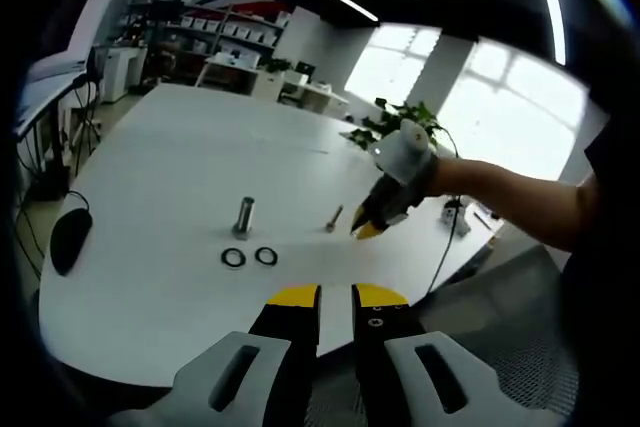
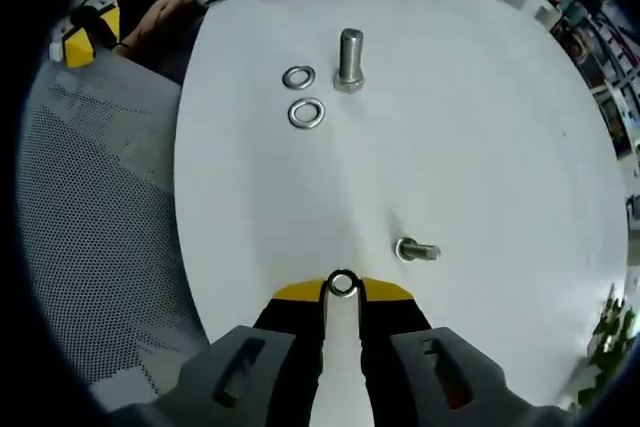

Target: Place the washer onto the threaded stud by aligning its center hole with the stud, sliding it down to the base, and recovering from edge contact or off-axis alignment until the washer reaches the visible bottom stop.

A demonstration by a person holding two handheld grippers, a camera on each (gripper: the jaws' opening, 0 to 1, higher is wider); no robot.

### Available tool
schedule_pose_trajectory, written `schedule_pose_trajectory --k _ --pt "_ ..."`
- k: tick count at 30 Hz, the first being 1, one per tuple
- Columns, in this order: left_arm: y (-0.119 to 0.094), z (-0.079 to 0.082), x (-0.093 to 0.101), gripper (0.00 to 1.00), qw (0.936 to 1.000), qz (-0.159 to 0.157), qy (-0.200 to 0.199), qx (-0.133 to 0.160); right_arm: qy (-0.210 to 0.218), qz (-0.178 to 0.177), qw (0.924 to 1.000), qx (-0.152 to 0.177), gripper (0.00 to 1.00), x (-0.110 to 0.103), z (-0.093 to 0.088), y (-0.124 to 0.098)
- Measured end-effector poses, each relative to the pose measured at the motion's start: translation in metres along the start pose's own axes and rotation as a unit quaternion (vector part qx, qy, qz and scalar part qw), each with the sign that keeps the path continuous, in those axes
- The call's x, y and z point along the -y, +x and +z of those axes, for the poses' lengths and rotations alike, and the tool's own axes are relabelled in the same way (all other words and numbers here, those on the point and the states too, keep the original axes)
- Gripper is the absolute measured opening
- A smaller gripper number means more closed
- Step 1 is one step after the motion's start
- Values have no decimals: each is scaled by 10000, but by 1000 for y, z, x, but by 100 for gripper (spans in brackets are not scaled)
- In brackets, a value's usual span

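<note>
A steel threaded stud (image 2: 349, 59) stands upright on the white table (image 2: 480, 117), also seen as the stud (image 1: 244, 217) in the left gripper view. Two washers (image 2: 306, 112) (image 2: 298, 77) lie flat beside it, the same washers (image 1: 233, 258) (image 1: 266, 256) showing in front of it from the left. My right gripper (image 2: 342, 287) is shut on a third washer (image 2: 342, 284), held upright at its yellow tips above the table, well short of the stud. That right gripper (image 1: 368, 225) reaches in from the right in the left gripper view. My left gripper (image 1: 336, 296) is shut with nothing in it, near the table edge.
A small bolt (image 2: 418, 250) lies on its side just ahead of my right gripper, the same bolt (image 1: 334, 218) in the left gripper view. A black mouse (image 1: 70, 239) rests at the table's left edge. A perforated grey chair seat (image 2: 100, 247) sits beside the table.
</note>
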State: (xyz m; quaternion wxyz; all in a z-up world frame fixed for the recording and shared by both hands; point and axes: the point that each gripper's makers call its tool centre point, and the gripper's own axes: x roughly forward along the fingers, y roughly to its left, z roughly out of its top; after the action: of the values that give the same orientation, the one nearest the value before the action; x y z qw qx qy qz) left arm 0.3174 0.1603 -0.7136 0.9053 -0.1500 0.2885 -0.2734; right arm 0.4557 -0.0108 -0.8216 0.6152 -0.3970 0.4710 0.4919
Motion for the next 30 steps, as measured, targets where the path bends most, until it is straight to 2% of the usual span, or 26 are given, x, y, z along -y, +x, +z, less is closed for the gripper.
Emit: schedule_pose_trajectory --k 11,22,30 --pt "0 0 0 10 10000 3 1 -4 -5 -209 9998 41 13 15 4 -15" --pt "0 0 0 10 10000 -5 2 14 -356 -404 9985 -6 13 29 13 -25" --pt "0 0 0 10 10000 2 -8 10 -533 -511 9972 103 13 38 25 -26"
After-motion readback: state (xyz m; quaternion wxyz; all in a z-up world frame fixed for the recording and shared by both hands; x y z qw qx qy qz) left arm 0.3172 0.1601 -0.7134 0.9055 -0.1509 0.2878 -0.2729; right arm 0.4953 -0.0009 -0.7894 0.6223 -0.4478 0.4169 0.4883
